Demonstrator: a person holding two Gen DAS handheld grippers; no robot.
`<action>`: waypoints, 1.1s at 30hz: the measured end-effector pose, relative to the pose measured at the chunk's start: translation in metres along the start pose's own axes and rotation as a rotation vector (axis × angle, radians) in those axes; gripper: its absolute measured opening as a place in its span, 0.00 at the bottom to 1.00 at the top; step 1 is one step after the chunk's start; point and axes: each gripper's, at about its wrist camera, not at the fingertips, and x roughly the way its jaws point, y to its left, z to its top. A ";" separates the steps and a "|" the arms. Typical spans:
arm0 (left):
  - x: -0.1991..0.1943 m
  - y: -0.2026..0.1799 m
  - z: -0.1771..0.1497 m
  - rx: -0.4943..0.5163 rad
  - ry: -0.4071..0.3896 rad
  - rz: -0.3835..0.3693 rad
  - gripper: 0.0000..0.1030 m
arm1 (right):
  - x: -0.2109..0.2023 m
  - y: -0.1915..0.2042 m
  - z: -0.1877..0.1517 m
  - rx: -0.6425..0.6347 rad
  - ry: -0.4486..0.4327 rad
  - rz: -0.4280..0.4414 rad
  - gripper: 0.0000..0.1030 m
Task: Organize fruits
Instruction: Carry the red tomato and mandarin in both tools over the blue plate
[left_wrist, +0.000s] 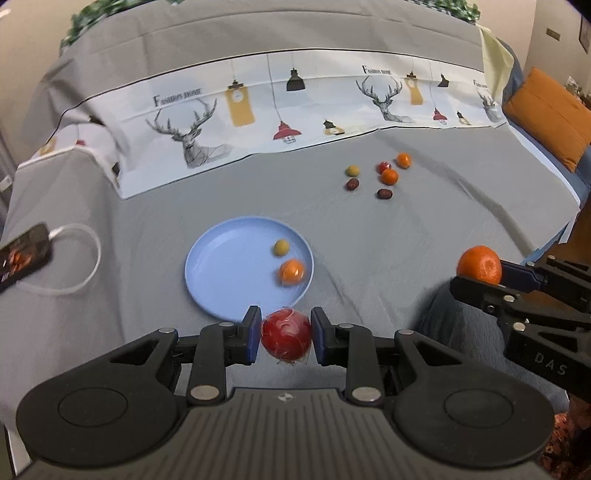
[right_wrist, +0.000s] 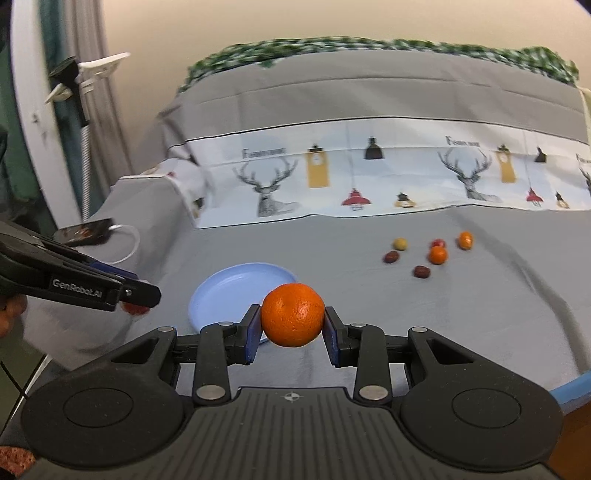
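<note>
Far left on the grey bedsheet lies a black phone with a white cable; next comes the round light-blue plastic plate, holding a small green fruit and a small orange. My left gripper clamps a shiny red round fruit above the plate's near rim. My right gripper clamps a round orange mandarin; six loose fruits sit far right.

We see right gripper clamped on a mandarin, blue plate behind it, left gripper at left, six small fruits scattered far right.
</note>
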 end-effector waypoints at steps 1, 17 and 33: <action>-0.004 0.001 -0.005 -0.004 -0.001 0.001 0.31 | -0.003 0.005 -0.002 -0.010 -0.004 0.004 0.35; -0.038 0.011 -0.029 -0.074 -0.045 0.018 0.31 | -0.019 0.039 -0.005 -0.123 -0.024 0.030 0.35; -0.034 0.025 -0.031 -0.133 -0.024 0.044 0.31 | -0.007 0.041 -0.006 -0.114 0.019 0.026 0.35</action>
